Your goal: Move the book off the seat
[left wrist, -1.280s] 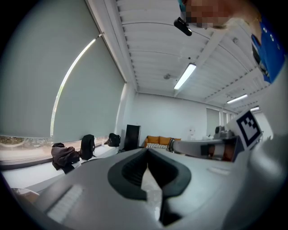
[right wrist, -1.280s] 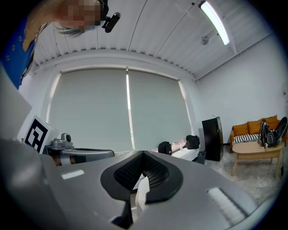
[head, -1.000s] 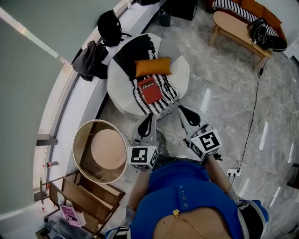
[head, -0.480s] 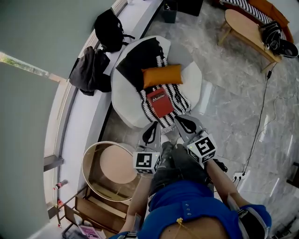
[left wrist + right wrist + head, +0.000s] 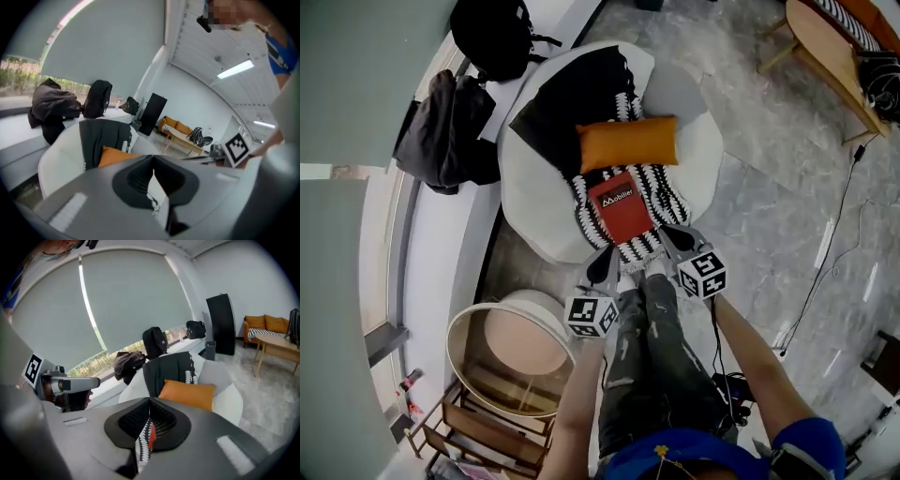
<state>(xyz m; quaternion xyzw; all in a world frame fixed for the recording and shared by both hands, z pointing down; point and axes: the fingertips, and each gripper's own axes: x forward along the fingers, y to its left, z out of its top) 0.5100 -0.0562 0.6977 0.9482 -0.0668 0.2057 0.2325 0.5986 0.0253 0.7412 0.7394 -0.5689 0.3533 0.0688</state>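
you are hovering the left gripper [image 5: 603, 263] and right gripper [image 5: 669, 238], both closed and empty, just short of the book [image 5: 622, 208] on the seat [image 5: 525, 187]; opening the jaws is likely coming next.

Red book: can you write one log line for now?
book: on seat, not held | left gripper: shut, empty, beside seat front | right gripper: shut, empty, near book

Red book [image 5: 619, 210] with white cover lettering, flat on striped throw over round white seat [image 5: 530, 202], below orange cushion.
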